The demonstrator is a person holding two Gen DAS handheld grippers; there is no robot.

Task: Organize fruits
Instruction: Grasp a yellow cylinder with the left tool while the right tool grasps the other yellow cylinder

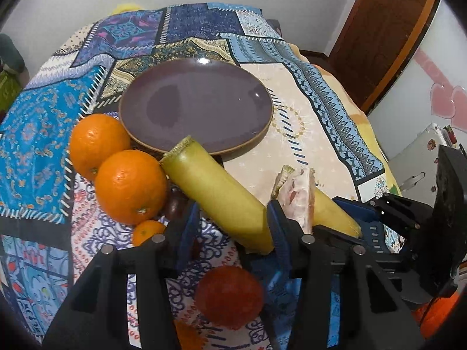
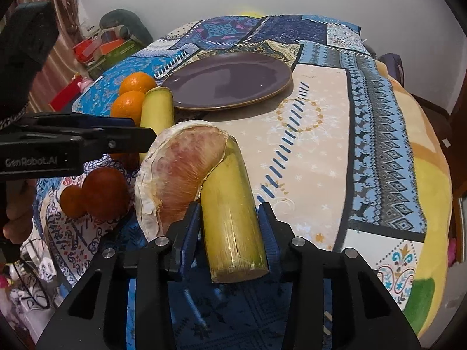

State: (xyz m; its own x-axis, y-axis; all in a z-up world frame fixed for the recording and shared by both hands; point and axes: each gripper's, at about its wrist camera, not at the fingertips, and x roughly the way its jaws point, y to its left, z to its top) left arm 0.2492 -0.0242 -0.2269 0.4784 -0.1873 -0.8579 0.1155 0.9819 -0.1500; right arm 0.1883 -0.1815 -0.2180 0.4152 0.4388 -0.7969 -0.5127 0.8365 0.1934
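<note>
An empty purple plate (image 1: 195, 102) sits mid-table, also in the right wrist view (image 2: 230, 83). Two oranges (image 1: 131, 185) lie left of it, with a small orange (image 1: 147, 232) and a red fruit (image 1: 229, 297) nearer. A yellow-green cane piece (image 1: 216, 197) lies across my left gripper (image 1: 232, 224), whose open jaws stand around its near end. My right gripper (image 2: 230, 224) has its jaws around a second cane piece (image 2: 233, 207), close to both sides. A peeled pomelo segment (image 2: 178, 175) leans against that piece.
A patchwork cloth (image 2: 364, 122) covers the round table. The left gripper's body (image 2: 73, 143) reaches in from the left in the right wrist view. Clutter (image 2: 96, 49) and a wooden door (image 1: 385, 29) stand beyond the table edge.
</note>
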